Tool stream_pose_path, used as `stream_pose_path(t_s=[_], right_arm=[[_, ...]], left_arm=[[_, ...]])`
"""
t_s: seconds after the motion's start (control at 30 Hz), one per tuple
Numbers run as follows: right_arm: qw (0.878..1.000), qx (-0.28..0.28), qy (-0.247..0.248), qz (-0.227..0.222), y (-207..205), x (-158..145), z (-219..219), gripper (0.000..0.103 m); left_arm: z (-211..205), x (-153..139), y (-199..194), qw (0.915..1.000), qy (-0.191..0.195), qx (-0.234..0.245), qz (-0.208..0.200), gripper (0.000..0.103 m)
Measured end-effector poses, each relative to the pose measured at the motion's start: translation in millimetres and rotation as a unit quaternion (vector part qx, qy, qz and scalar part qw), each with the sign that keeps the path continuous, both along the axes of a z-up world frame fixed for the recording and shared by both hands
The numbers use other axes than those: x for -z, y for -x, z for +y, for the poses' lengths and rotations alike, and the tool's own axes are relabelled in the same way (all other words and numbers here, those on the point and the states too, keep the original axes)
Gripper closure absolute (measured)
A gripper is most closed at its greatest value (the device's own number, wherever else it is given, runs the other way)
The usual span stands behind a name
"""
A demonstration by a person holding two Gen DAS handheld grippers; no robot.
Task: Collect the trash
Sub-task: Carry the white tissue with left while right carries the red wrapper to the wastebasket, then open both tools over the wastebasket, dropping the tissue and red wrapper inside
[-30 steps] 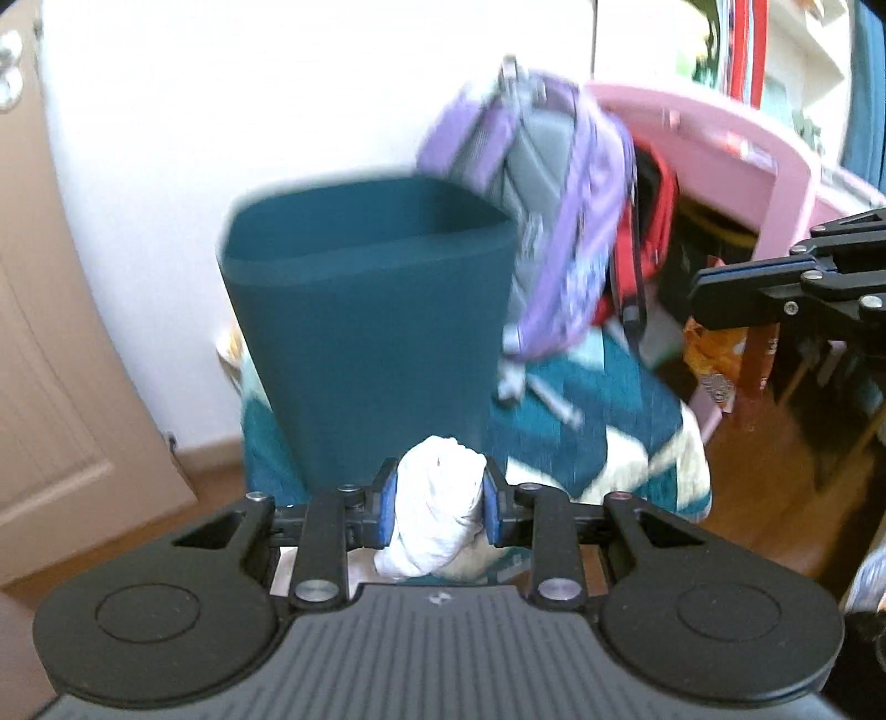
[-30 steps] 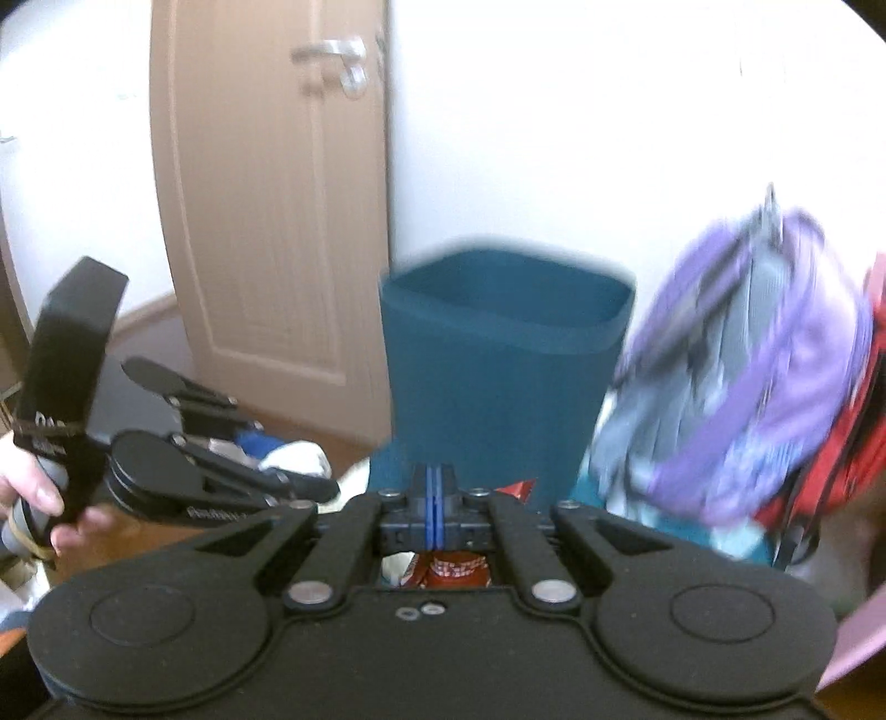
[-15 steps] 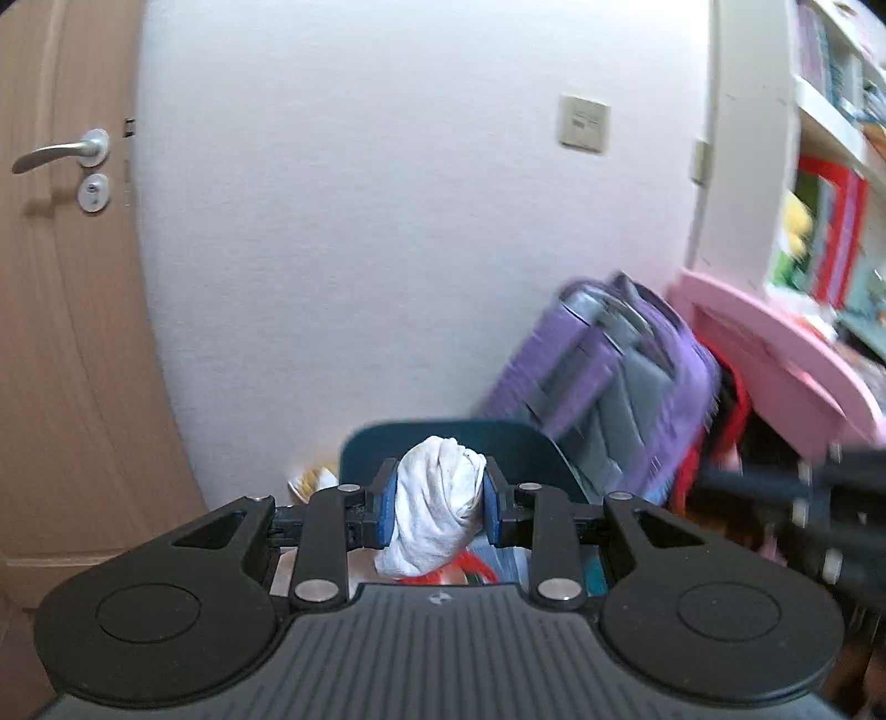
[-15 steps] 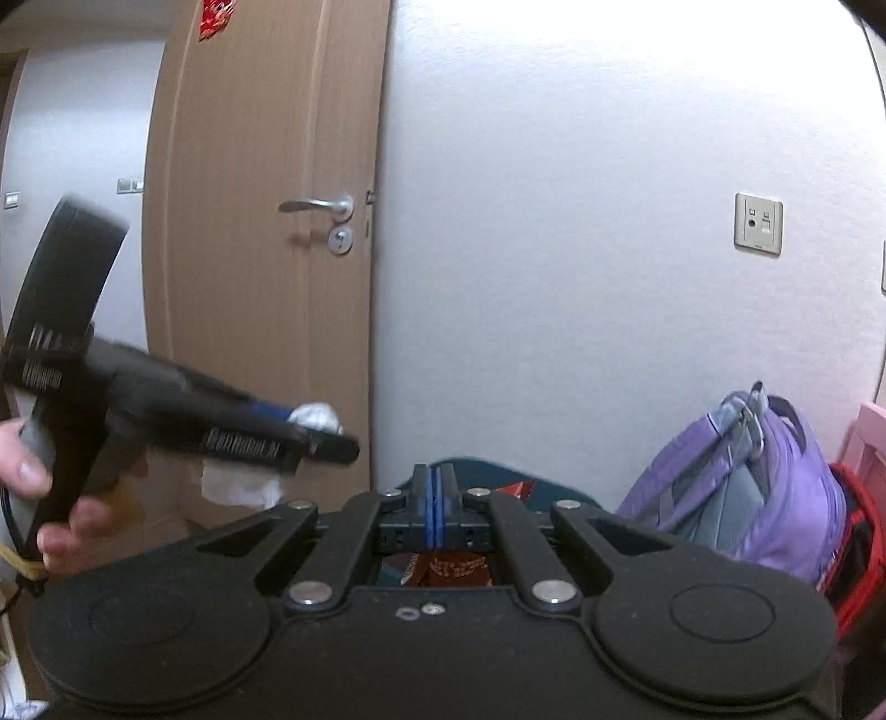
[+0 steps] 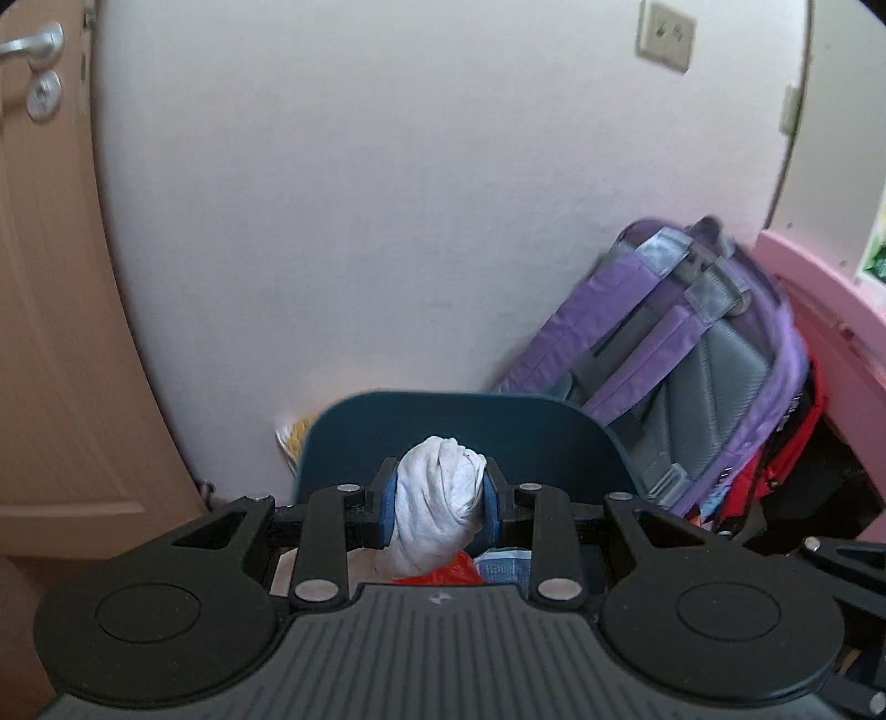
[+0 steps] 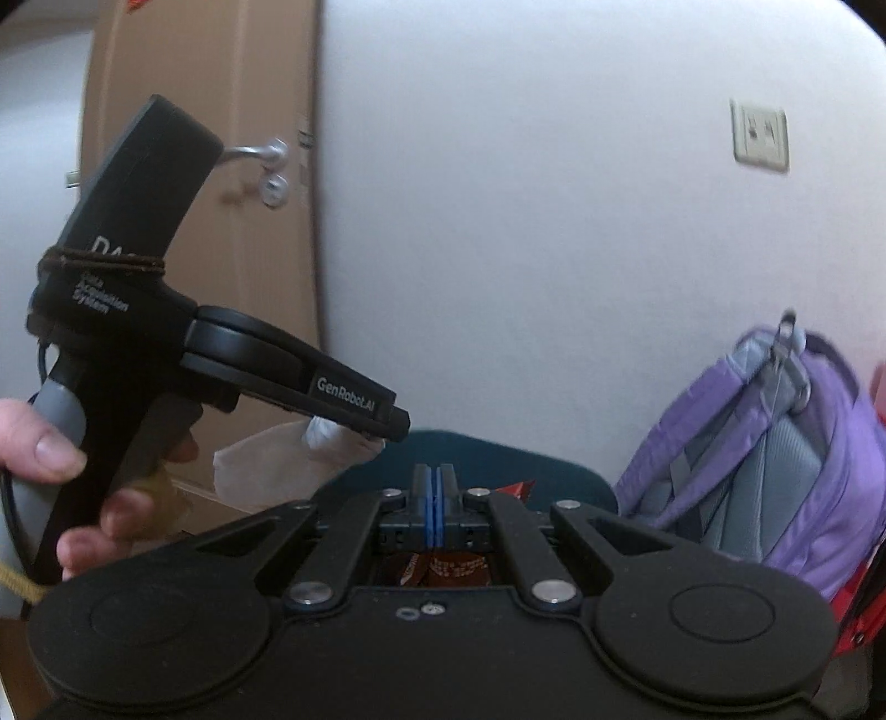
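Left gripper (image 5: 437,498) clamped on crumpled white tissue (image 5: 437,512) above teal bin (image 5: 470,426); right gripper (image 6: 434,501) pinching brown wrapper (image 6: 448,570), jaws together.

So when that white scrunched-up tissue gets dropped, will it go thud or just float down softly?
Probably softly. The white tissue wad looks twisted and creased between the left hand-held gripper pads, so it is likely floppy and very light. Its loose tail hangs limp below, so it should squash, not bounce, and seems unlikely to roll once inside the teal bin.

purple backpack (image 5: 681,354) leaning on wall | wall socket (image 5: 664,36) | wooden door (image 5: 50,310) | pink desk (image 5: 819,310)
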State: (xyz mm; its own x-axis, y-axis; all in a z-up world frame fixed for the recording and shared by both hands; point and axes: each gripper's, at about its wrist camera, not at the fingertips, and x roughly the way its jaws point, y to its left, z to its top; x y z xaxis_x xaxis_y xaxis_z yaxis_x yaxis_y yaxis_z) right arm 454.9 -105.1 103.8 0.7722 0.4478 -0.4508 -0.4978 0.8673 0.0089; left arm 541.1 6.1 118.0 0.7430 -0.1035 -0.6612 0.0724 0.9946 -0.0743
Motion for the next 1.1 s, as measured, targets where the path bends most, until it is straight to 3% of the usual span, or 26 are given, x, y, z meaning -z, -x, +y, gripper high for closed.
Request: stream_pose_path(t_s=[0.23, 0.47, 0.53, 0.67, 0.77, 0.8, 0.87, 1.03, 1.1], right_arm=[[0.998, 0.023, 0.020, 0.051, -35, 48, 2, 0.102], [0.996, 0.026, 0.034, 0.075, -50, 68, 8, 0.101], [0.996, 0.025, 0.037, 0.079, -50, 70, 11, 0.097], [0.996, 0.020, 0.041, 0.080, -49, 71, 14, 0.089], [0.996, 0.023, 0.040, 0.081, -49, 70, 13, 0.080], [0.996, 0.024, 0.039, 0.080, -47, 68, 13, 0.078], [0.996, 0.025, 0.041, 0.076, -42, 65, 11, 0.071], [0.996, 0.032, 0.039, 0.068, -25, 51, 7, 0.066], [0.997, 0.034, 0.034, 0.064, -16, 42, 4, 0.065]], left_arm=[[4, 46, -39, 0.9985, -0.012, -0.013, 0.051, 0.074], [7, 77, -56, 0.9959, -0.018, -0.020, 0.086, 0.074], [6, 81, -56, 0.9954, -0.026, -0.020, 0.090, 0.074], [3, 75, -57, 0.9955, -0.006, -0.019, 0.092, 0.071], [3, 71, -52, 0.9955, 0.003, -0.021, 0.092, 0.049], [5, 68, -49, 0.9961, 0.008, -0.019, 0.086, 0.047], [5, 63, -43, 0.9969, 0.010, -0.016, 0.077, 0.046], [6, 45, -22, 0.9984, 0.009, -0.010, 0.055, 0.045], [7, 35, -13, 0.9989, 0.006, -0.010, 0.045, 0.040]])
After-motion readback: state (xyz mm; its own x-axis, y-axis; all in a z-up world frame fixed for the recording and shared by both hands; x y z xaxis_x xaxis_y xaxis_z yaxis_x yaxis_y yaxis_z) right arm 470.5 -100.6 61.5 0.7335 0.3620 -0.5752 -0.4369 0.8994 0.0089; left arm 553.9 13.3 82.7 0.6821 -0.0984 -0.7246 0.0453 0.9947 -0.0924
